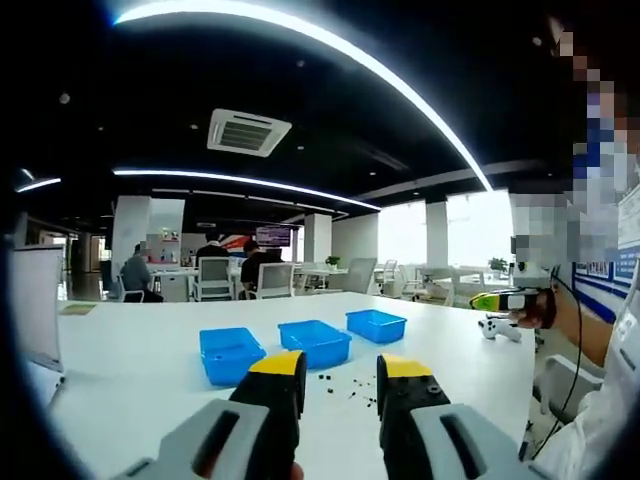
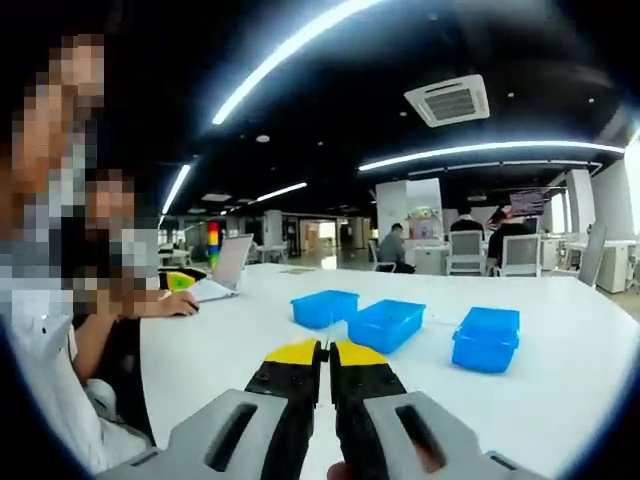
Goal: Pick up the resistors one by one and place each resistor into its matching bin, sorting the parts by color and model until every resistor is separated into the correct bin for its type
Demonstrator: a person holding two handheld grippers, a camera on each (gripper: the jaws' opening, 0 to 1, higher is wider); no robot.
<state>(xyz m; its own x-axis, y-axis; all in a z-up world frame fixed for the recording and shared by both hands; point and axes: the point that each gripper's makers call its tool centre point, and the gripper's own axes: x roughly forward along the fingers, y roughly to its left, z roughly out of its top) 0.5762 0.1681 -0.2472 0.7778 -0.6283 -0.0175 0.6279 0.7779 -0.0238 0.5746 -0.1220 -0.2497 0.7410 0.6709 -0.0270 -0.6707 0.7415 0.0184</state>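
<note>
Left hand-held gripper point(image 1: 340, 385) spread above table point(image 1: 140, 370); right hand-held gripper point(image 2: 326, 368) pressed together, empty.

No legible text anywhere.

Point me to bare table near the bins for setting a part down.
Bare white table lies left of the left bin, up to the laptop. More behind the three bins, and right of the right bin toward the game controller. Crowded: the resistors scattered before the middle bin.
</note>
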